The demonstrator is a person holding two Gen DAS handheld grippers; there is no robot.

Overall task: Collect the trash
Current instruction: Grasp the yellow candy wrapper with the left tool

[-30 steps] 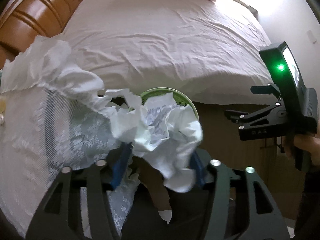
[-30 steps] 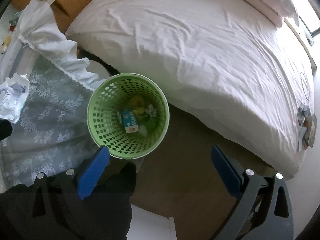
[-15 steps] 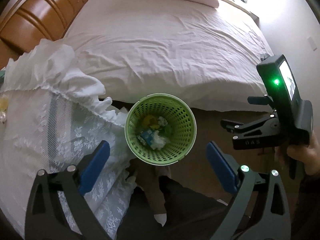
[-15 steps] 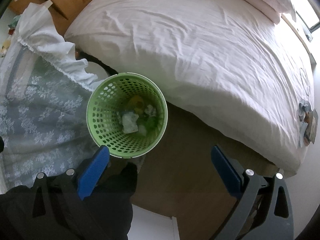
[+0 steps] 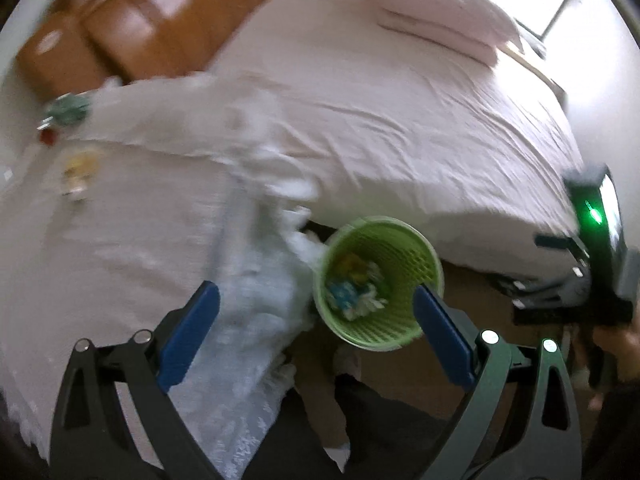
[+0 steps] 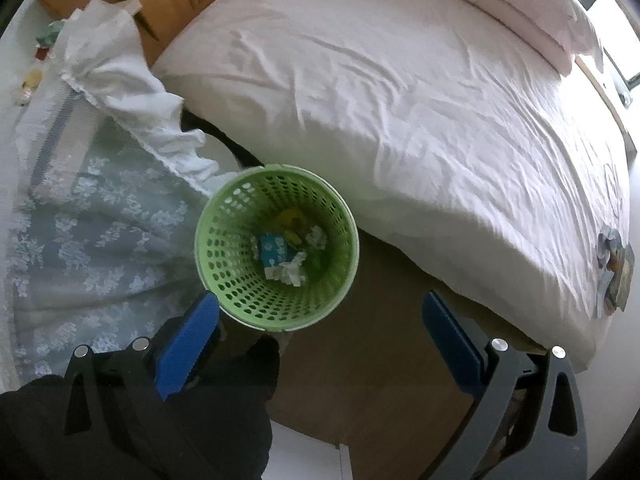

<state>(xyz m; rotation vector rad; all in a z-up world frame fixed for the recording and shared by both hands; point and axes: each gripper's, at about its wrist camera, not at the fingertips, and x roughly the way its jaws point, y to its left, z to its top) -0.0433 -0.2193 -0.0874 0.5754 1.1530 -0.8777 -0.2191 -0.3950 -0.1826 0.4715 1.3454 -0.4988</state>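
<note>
A green perforated trash basket [image 5: 424, 276] [image 6: 224, 256] stands on the floor between the bed and a cloth-covered side table. Inside lie crumpled white paper [image 6: 290, 272] [image 5: 366, 300], a blue carton [image 6: 274, 250] and something yellow [image 6: 292, 218]. My left gripper [image 5: 316, 336] is open and empty, above and in front of the basket. My right gripper [image 6: 320, 340] is open and empty, just in front of the basket; its body also shows at the right edge of the left wrist view [image 5: 600, 248].
A bed with a pale pink sheet [image 6: 420, 92] and pillows [image 5: 440, 20] fills the back. A lace tablecloth [image 6: 92, 216] [image 5: 120, 240] hangs at the left, with small items [image 5: 76, 172] on the table. A wooden headboard [image 5: 152, 20] is at the back left. Wooden floor [image 6: 380, 340] lies below.
My left gripper opened and dropped the crumpled white paper into the basket. It has since swung left and up; that view is blurred. The right gripper stayed almost still.
</note>
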